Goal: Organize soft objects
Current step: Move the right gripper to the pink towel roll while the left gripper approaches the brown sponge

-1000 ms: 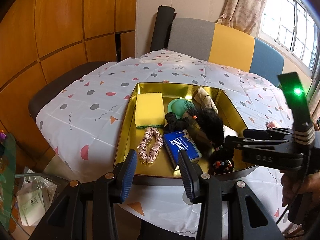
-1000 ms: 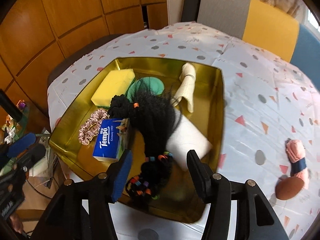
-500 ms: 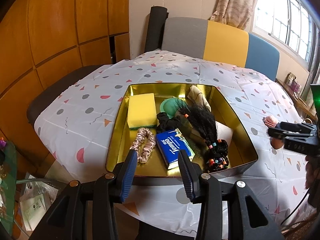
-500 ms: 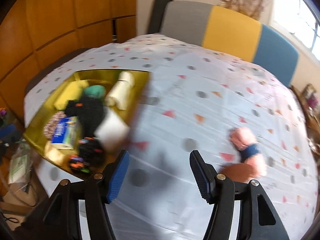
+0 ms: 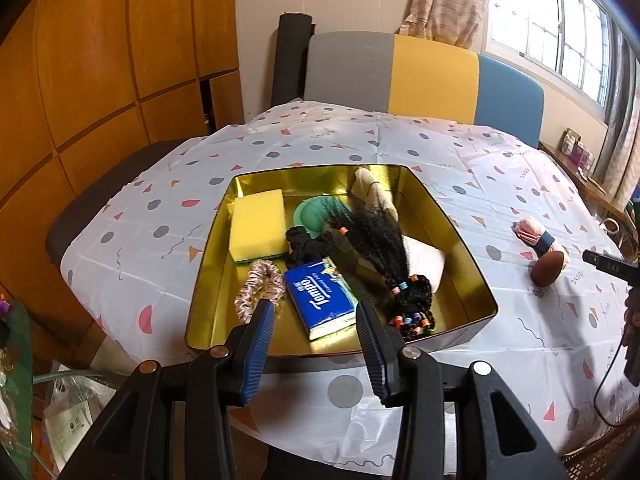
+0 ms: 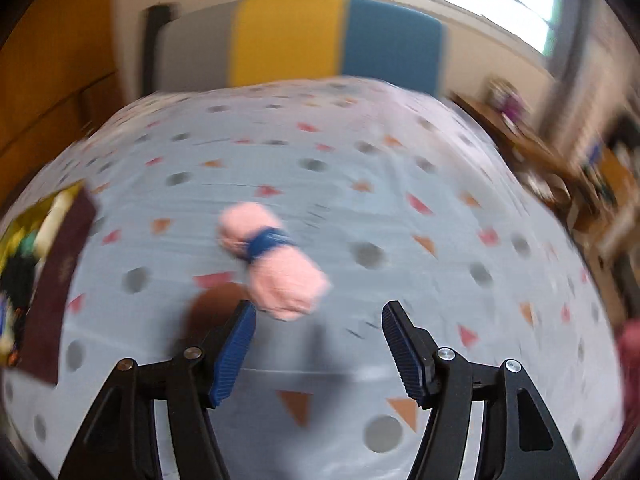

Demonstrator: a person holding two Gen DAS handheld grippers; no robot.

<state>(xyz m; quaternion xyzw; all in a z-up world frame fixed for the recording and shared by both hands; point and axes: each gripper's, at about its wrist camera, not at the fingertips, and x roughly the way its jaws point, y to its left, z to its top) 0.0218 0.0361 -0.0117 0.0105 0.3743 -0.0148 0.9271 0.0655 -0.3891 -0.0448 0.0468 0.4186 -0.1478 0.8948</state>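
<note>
A worktop (image 5: 400,148) under a white cloth printed with grey dots and pink and orange triangles fills both views; behind it stand a bench back (image 5: 432,76) in grey, yellow and blue blocks, orange wood panels (image 5: 100,60) on the left, and a curtained window (image 5: 560,12) on the right. A gold tray (image 5: 460,240) sits on the cloth and holds a yellow sponge (image 5: 258,226), a pink scrunchie (image 5: 260,286), a blue tissue pack (image 5: 320,300), a black beaded braid (image 5: 384,248), a black scrunchie (image 5: 310,246), a green round thing (image 5: 314,214) and a cream roll (image 5: 372,192). Well to the right of the tray, on bare cloth, lies a pink roll (image 6: 272,260), soft and fuzzy, cinched near its middle by a dark blue band (image 6: 268,242); in the blurred right view its long axis runs from upper left to lower right, the fatter end nearest the camera. A brown oval pad (image 5: 550,268) lies touching its near end. The left hand-held gripper (image 5: 316,340) hangs at the tray's near edge, jaws apart and empty. The right hand-held gripper (image 6: 318,338) hovers just short of the pink roll; its jaws have just been opening and nothing lies between them.
</note>
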